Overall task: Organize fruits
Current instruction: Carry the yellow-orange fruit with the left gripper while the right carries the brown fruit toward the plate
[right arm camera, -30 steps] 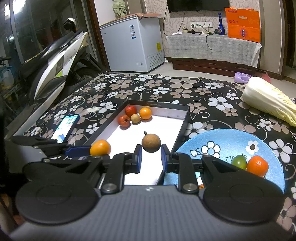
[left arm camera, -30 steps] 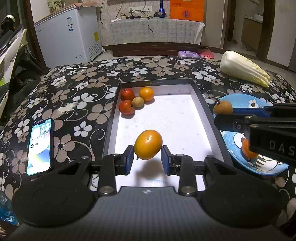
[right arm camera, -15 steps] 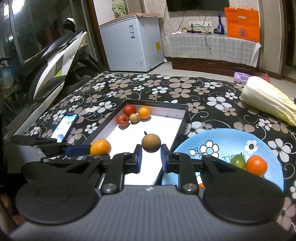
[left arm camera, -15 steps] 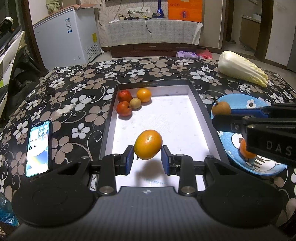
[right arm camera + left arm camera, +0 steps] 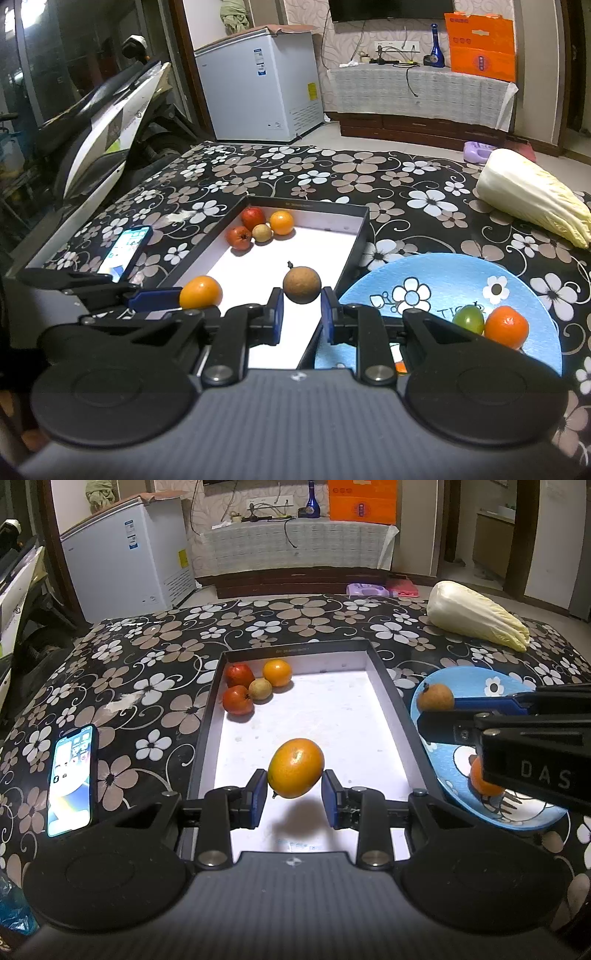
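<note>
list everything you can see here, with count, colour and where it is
box: 1, black rim, white floor, mid table
fruits in box: 4, two red, one orange, one yellowish, far left corner
plate: 1, blue, right of box
fruits on plate: 2 clear, one green, one orange, near edge
cabbage: 1, pale, far right of table
phone: 1, screen lit, left of box
tablecloth: 1, black with flowers
freezer: 1, white, on floor behind
left gripper: shut on orange, above box
right gripper: shut on brown fruit, by the box's right rim
</note>
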`<state>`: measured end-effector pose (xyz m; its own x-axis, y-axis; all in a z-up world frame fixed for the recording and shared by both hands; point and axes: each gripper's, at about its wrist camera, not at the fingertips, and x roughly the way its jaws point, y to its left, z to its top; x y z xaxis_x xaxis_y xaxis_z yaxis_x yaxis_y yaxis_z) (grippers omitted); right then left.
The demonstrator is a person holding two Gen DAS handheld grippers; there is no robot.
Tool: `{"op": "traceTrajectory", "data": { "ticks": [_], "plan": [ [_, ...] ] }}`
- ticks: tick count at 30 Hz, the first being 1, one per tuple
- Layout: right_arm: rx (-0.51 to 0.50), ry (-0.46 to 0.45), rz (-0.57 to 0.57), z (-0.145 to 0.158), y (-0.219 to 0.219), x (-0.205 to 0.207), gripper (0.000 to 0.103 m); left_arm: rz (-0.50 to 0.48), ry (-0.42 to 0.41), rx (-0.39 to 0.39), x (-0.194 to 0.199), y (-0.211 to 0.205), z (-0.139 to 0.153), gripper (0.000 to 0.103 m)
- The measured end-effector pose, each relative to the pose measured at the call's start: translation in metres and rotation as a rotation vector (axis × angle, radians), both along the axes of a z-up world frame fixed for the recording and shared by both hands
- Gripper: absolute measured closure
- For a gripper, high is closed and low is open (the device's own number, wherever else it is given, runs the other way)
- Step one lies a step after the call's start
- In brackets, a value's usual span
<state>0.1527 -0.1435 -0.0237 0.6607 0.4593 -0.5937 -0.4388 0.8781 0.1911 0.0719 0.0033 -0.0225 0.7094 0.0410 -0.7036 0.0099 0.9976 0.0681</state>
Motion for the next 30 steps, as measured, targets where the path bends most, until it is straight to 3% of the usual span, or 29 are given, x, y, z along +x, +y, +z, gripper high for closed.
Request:
{"op": "traceTrajectory", "data": {
  "ticks": [30],
  "plan": [
    [-0.046,0.011,-0.124,-0.001,-0.036,0.001,0.078,-0.116,-0.030,-0.044,0.000,-0.053,0.003,0.066]
  ]
}}
